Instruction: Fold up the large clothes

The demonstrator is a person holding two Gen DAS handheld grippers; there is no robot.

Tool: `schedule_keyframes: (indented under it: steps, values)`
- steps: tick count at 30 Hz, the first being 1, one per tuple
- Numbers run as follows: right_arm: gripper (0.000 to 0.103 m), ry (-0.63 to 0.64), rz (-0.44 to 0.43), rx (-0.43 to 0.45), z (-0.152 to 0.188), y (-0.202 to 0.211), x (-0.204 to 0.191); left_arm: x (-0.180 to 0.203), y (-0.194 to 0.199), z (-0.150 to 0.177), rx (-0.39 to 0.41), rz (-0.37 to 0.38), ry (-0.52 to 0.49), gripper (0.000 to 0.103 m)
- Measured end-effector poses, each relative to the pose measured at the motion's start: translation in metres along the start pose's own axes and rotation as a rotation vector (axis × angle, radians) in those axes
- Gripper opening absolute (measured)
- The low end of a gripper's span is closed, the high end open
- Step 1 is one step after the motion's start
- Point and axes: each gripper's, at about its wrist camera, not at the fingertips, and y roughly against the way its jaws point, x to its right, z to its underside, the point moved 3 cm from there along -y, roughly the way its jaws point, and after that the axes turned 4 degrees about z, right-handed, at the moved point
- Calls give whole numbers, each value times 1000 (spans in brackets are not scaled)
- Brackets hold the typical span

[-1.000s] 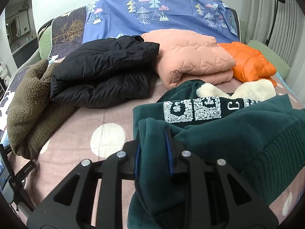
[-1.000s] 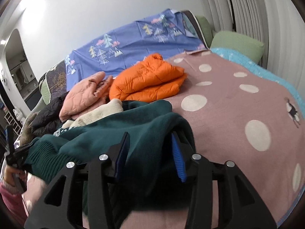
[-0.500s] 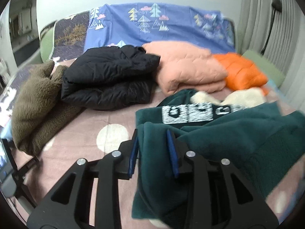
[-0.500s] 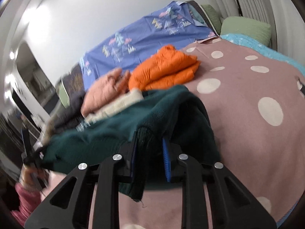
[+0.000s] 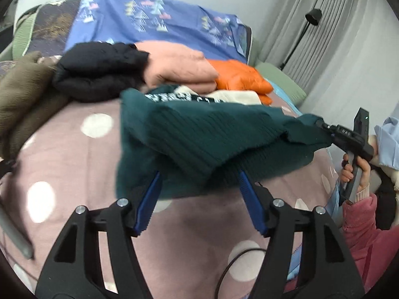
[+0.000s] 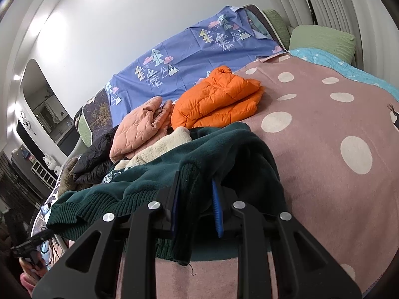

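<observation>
My left tongs [image 5: 199, 201] have just been opening: a second ago their blue pads pinched a fold of the green sweater [image 5: 199, 134], and now they stand released, wide apart, with the ribbed hem hanging over the gap and neither pad pressing it. The left view has also swung since then; it now takes in the grey curtain [image 5: 331, 37], the floor lamp [image 5: 313, 16] and my right hand [image 5: 354, 172] in its pink sleeve [image 5: 361, 219], none of which showed before.

My right tongs [image 6: 195, 199] have gone the other way. A second ago they stood open around the sweater's edge; now they are clenched on the ribbed hem, both pads pressed against the knit. In the left view the sweater stretches from those tongs across to its bulk on the bed.

The sweater lies spread on the pink spotted blanket [image 6: 324, 124], its white-lettered band [image 5: 179, 97] turned towards the headboard, the cream fleece lining [image 6: 159, 147] showing beside it. Behind it, the folded pile has stayed as it was: brown fleece [image 5: 22, 94], black puffer jacket [image 5: 99, 72], peach quilted jacket [image 6: 139, 124] and orange puffer jacket [image 6: 219, 99], in a row before the blue tree-print sheet [image 6: 179, 64].
</observation>
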Motion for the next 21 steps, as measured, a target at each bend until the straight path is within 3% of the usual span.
schedule_keyframes:
  steps: [1, 2, 3, 5, 10, 13, 15, 17, 18, 19, 20, 21]
  values:
    - [23, -6, -5, 1, 0, 1, 0, 0, -8, -2, -8, 5, 3, 52]
    - [23, -20, -18, 1, -1, 2, 0, 2, -20, -7, -26, 32, 6, 17]
    - [23, -39, -35, 2, -5, 4, 1, 3, -27, -12, -40, 54, 16, 7]
    - [22, -87, -79, 10, -18, 7, 1, 3, -33, -35, -5, 65, 38, 4]
    - [22, -114, -77, 0, -70, -26, -9, 7, -33, -103, 146, -54, -15, 4]
    - [28, -198, -44, -65, -95, -75, 2, -16, -66, -135, 142, -187, -13, 12]
    - [30, -207, 4, -123, -98, -95, 7, -34, -88, -144, 119, -237, 20, 17]
    - [43, -176, 4, -93, -97, -93, 3, -48, -89, -149, 134, -321, 39, 53]
    - [49, -140, 12, -41, -99, -85, 0, -52, -85, -152, 159, -334, 43, 56]
    - [67, -100, 42, 36, -102, -73, -1, -58, -78, -154, 188, -334, 50, 58]
    - [74, -85, 62, 78, -104, -65, 0, -62, -76, -158, 197, -329, 59, 59]
    - [74, -70, 76, 107, -107, -58, 1, -68, -72, -160, 201, -328, 73, 59]
